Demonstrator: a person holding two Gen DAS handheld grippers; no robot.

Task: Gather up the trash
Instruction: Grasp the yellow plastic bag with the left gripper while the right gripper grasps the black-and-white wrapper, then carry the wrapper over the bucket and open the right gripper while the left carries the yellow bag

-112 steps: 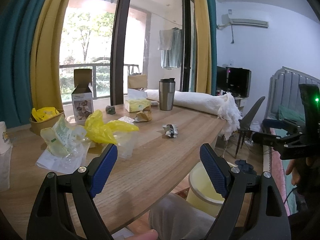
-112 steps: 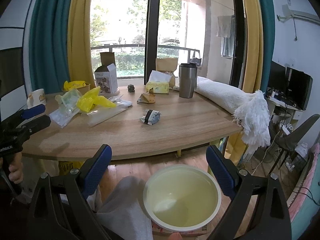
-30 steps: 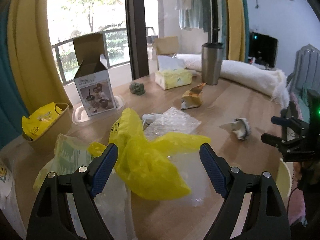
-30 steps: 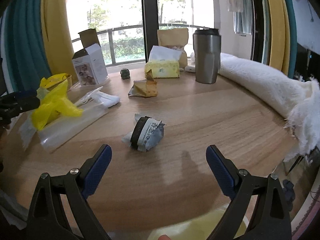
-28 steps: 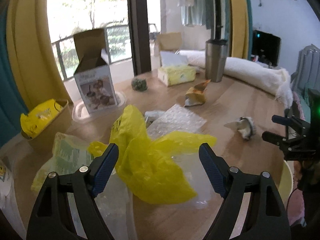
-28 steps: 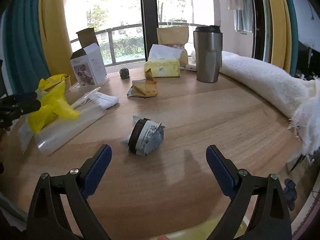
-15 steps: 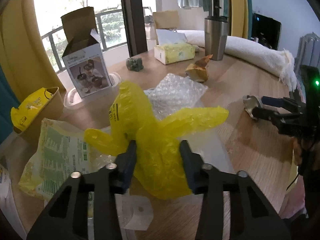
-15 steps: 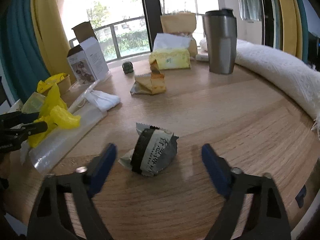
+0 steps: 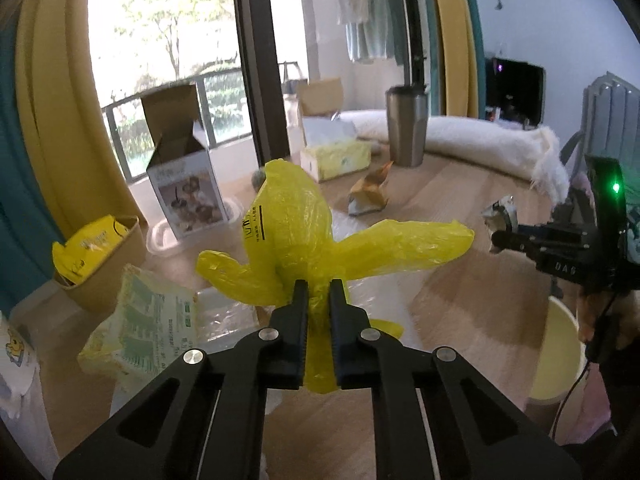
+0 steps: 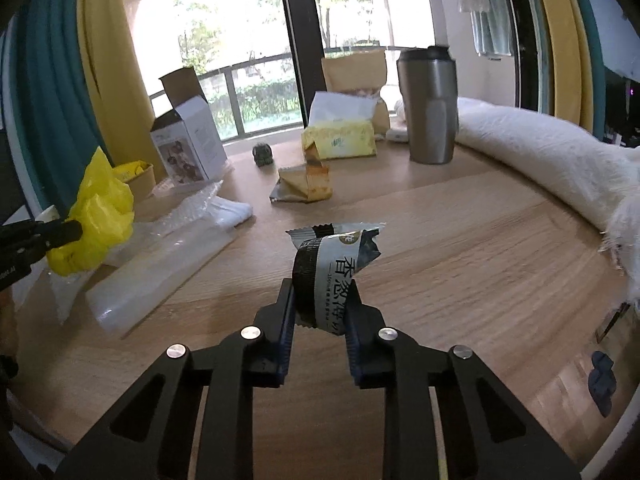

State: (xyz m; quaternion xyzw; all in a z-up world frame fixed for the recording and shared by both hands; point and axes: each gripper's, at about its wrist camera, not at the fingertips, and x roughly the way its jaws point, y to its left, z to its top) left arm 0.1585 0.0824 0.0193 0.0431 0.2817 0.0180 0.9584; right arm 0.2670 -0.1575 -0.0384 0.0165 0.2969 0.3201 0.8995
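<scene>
My left gripper point(image 9: 319, 294) is shut on a crumpled yellow plastic bag point(image 9: 296, 232) and holds it up off the wooden table point(image 9: 452, 280). My right gripper point(image 10: 320, 298) is shut on a grey and black snack wrapper point(image 10: 334, 268), lifted above the table point(image 10: 460, 248). The bag also shows at the left of the right wrist view point(image 10: 98, 216); the wrapper also shows at the right of the left wrist view point(image 9: 502, 214). A pale yellow bin point(image 9: 556, 356) stands below the table edge at the right.
On the table lie a torn orange wrapper point(image 10: 306, 184), clear plastic and bubble wrap point(image 10: 168, 256), a green printed bag point(image 9: 148, 328), a tissue box point(image 10: 340, 140), a steel tumbler point(image 10: 428, 108), an open carton point(image 10: 188, 140) and a rolled white towel point(image 10: 540, 156).
Both grippers have closed from wide open, the left on the yellow bag and the right on the snack wrapper. Both pieces are now lifted off the table.
</scene>
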